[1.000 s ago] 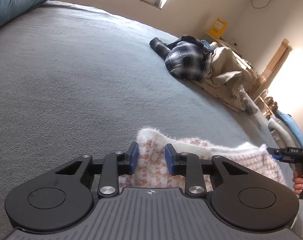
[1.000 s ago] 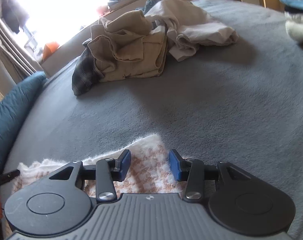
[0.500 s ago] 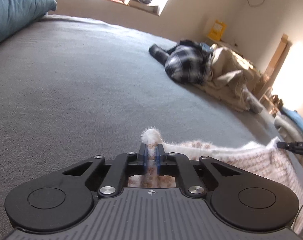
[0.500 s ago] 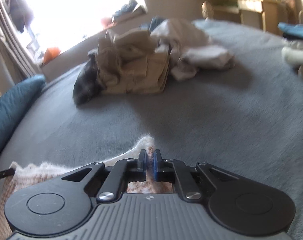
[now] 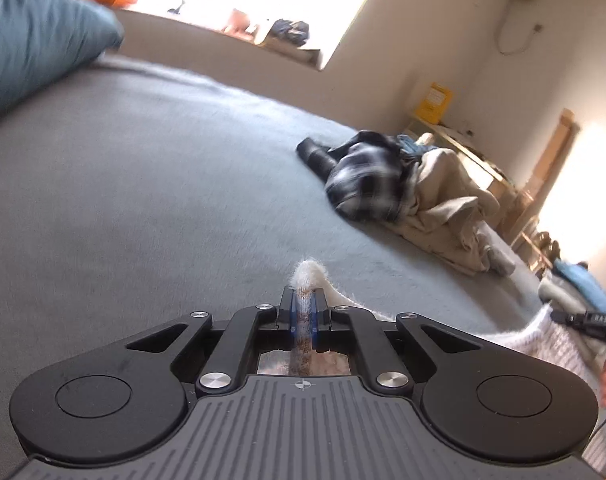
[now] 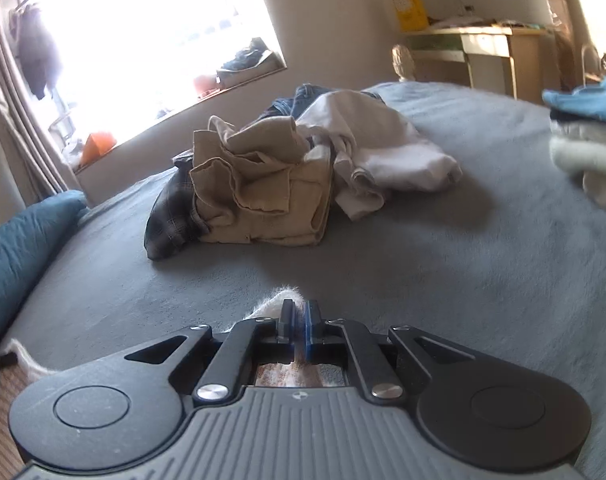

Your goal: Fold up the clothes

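Both the left gripper (image 5: 303,314) and right gripper (image 6: 297,326) pinch corners of the fuzzy garment (image 5: 309,274) just above the bed (image 5: 143,200); next, carry that edge across evenly to fold.

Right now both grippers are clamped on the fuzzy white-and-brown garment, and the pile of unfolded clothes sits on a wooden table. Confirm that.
Wrong in one respect: the pile of unfolded clothes sits on the grey bed, as the right wrist view shows. The left gripper and right gripper are both clamped on the fuzzy white-and-brown garment.
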The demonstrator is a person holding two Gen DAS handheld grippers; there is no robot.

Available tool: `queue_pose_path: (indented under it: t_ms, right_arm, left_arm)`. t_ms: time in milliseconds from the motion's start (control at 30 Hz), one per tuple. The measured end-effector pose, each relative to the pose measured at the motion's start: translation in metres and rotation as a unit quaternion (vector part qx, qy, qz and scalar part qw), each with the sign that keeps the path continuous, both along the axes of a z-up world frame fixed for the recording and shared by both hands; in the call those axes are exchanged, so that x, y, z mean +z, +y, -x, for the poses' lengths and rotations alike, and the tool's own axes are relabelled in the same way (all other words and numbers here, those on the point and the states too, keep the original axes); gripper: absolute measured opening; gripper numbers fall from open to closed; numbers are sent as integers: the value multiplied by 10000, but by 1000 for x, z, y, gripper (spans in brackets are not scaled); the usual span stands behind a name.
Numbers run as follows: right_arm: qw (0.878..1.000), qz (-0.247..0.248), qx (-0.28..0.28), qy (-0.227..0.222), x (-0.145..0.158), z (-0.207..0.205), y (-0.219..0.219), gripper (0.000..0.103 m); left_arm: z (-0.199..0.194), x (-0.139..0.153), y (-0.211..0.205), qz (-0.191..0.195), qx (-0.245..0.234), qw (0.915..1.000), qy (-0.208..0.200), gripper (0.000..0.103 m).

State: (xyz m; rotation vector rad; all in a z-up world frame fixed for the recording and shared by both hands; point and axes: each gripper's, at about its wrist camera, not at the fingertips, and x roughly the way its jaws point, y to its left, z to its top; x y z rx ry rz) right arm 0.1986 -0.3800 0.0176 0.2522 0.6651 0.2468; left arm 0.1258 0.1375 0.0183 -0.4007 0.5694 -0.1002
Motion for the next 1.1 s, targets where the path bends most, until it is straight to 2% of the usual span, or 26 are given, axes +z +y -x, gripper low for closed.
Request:
queue_pose_path:
  t_ms: [100,200,267,333,400,467,533,600,667,733,767,833,867,933,1000,1100]
  right_arm:
    - [9998,76,-50,181,-16,-8,-3,3]
    - [9984,172,-52,544,-46,-18,-2,3]
    - [9968,255,-60,756,-60,-22,0,3]
    - [9951,250,-138,949,-67,-26,-2,4]
    - [9931,78,-343,1118,-59,-28,-13,6]
    - [9934,-22,-592,979,-43,-20,-24,11]
    - [9957,-200,-578,696,-23,-4,-28,12]
    - [9979,-186,-366,508,-6,12,-20,12]
    - [9988,-61,112,476,0,24,-2,12]
    - [9973,225,436,553,-4,31,17,12]
    - [9962,376,424,667,-13,30,22,12]
    - [9929,560,187,1037,-37,22,22,10]
    - [9916,378,26,1239,-50,16,14,8]
    - [9899,-219,-210,1383,-62,11,-3,1]
    - [9889,-230,-246,1446,-58,9,-4,1]
    - [9903,66,-269,1364,-46,15,4,4]
  left_arm:
    - [-11,-16,-1,-46,-40,9997,255,5]
    - [-24,-43,-2,40,-45,9975,697,5]
    - [-26,-48,-1,110,-36,9967,807,10]
    - [-28,-47,3,172,-22,9955,929,23]
    - [-26,-38,11,229,135,9951,954,37]
    - [-18,-25,18,247,312,9958,828,38]
    - [-9,-8,20,92,505,9964,674,38]
    - [-1,6,17,239,304,9980,504,38]
    - [1,9,8,400,-30,9979,505,38]
    - [-1,6,-5,570,-450,9955,616,38]
    - [-3,3,-10,611,-600,9939,689,38]
    - [-12,-18,-14,386,-465,9935,965,37]
    - [-16,-28,-15,312,-413,9927,1090,35]
    - [-16,-36,-6,544,-385,9914,1129,31]
    - [-13,-35,5,819,-318,9900,1103,32]
    - [-8,-17,22,872,0,9888,1207,36]
